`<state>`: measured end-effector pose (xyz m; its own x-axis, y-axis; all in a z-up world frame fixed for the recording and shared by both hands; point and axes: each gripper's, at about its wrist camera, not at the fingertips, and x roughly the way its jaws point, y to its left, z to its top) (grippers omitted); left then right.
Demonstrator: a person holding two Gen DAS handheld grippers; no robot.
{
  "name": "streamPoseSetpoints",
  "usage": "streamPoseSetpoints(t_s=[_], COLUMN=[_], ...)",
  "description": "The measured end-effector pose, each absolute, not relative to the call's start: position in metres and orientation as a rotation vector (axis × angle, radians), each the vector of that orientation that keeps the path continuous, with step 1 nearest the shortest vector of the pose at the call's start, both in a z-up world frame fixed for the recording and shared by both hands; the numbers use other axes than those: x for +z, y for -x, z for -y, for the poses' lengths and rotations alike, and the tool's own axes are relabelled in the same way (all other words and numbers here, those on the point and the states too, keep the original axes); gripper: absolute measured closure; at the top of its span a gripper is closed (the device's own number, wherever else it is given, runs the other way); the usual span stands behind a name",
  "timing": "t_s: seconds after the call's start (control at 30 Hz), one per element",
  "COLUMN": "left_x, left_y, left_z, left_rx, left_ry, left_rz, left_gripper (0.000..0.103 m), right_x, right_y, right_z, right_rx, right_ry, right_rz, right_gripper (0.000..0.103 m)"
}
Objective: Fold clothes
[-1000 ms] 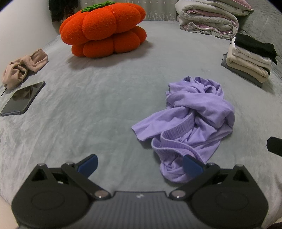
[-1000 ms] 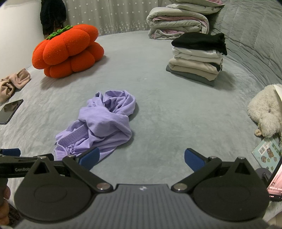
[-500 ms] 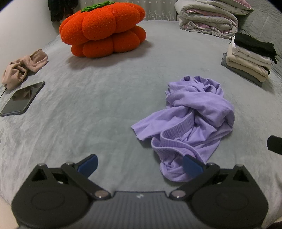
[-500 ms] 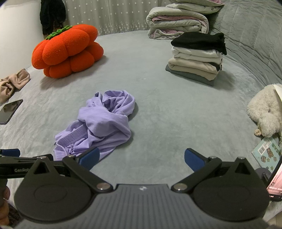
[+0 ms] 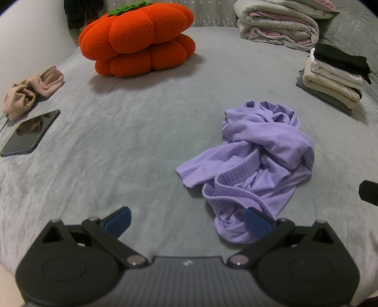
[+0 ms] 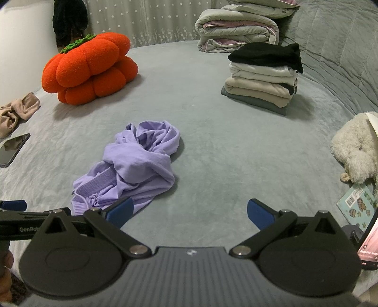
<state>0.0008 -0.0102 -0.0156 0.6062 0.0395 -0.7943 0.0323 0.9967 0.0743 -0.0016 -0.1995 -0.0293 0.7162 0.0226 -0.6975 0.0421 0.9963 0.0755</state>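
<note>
Both grippers spread wide, left gripper (image 5: 187,218), right gripper (image 6: 190,211), crumpled lilac garment (image 5: 257,160) alone mid-bed.

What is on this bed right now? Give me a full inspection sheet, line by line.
Surface: grey plush bedspread, lightly wrinkled.
Job's things: crumpled lilac knit garment, unfolded; stack of folded black, white, beige and grey clothes.
Clutter: orange pumpkin-shaped cushion; beige twisted cloth; dark phone; white fluffy soft toy; illustrated booklet.
Grippers: left tool open, empty; right tool open, empty.
Cables: nothing seen.
Surroundings: folded grey-pink quilts, star-patterned curtain.
</note>
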Motion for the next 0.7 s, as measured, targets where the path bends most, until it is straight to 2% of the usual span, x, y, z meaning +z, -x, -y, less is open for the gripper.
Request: streamPoseSetpoints(t_s=[0.7], left_x=[-0.0132], left_y=[-0.0105], left_z=[0.0136], left_rx=[0.022], left_ry=[-0.099], left_rz=[-0.878], left_gripper=[0.000], right_x=[-0.0288], right_y=[-0.0044], right_z=[0.2040], right_rx=[-0.017], right_ry=[-0.096], right_rz=[-0.773], right_gripper=[0.000])
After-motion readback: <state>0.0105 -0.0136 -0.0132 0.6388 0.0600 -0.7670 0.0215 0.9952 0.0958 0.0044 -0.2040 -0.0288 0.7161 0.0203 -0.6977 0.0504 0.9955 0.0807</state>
